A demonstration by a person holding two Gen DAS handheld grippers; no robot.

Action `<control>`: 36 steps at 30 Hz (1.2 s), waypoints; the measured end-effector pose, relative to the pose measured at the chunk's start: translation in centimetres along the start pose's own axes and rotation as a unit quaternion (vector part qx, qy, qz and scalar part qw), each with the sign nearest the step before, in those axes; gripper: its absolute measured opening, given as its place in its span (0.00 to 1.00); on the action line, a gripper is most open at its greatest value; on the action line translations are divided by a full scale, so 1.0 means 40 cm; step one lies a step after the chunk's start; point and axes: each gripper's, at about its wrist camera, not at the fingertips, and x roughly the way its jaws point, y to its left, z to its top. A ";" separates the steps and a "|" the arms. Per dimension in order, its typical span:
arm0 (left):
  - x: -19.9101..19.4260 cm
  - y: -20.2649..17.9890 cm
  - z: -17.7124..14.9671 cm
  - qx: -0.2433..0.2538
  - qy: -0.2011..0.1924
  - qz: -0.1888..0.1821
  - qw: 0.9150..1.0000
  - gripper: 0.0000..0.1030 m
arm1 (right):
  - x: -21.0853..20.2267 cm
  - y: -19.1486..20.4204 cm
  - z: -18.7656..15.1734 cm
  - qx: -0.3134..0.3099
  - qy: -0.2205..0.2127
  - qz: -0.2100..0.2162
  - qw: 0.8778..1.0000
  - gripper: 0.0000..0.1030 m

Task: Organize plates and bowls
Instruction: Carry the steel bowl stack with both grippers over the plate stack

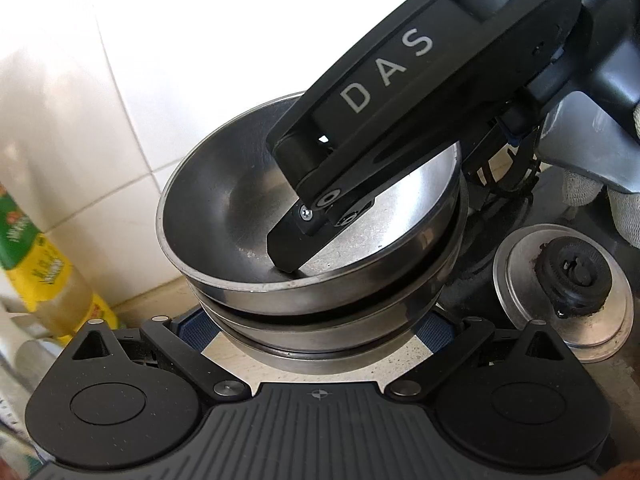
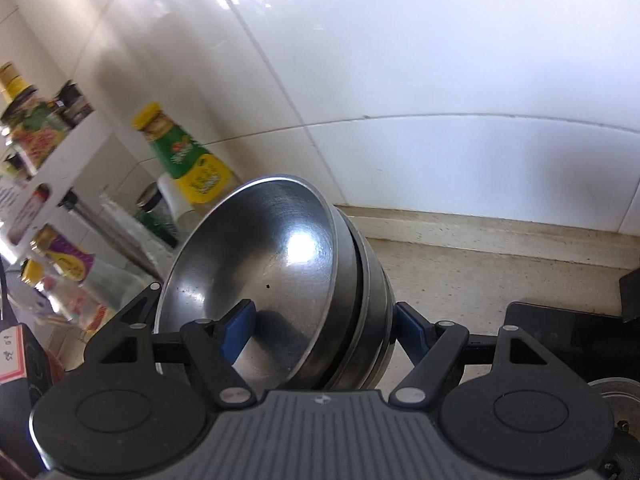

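A stack of nested steel bowls [image 1: 320,308] fills the middle of the left wrist view. My left gripper [image 1: 310,330] has its blue pads on either side of the stack's lower bowls; whether they clamp it is hidden. My right gripper [image 2: 324,326] straddles the stack's rim, one blue pad [image 2: 240,330] inside the top bowl [image 2: 256,264] and the other [image 2: 412,326] against the outer wall. In the left wrist view the right gripper's finger [image 1: 296,240] reaches down into the top bowl [image 1: 224,204]. The stack is tilted.
A white tiled wall [image 2: 400,80] stands close behind. Sauce bottles [image 2: 180,152] and a white rack [image 2: 52,176] crowd the left. A gas burner [image 1: 564,296] lies to the right on the stove. The beige counter [image 2: 480,272] runs along the wall.
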 end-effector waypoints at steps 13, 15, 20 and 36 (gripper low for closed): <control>-0.095 -0.054 -0.023 -0.024 -0.005 0.045 0.999 0.98 | -0.065 0.103 -0.043 -0.046 0.007 0.023 0.999 0.77; -0.110 -0.058 -0.030 -0.030 -0.006 0.046 0.998 0.98 | -0.076 0.112 -0.061 -0.049 0.005 0.022 0.999 0.77; -0.137 -0.091 -0.047 -0.031 -0.007 0.041 0.999 0.98 | -0.106 0.126 -0.102 -0.045 0.006 0.020 0.999 0.77; -0.299 -0.130 -0.152 -0.016 -0.011 0.021 1.000 0.98 | -0.211 0.250 -0.300 -0.027 -0.007 -0.002 1.000 0.77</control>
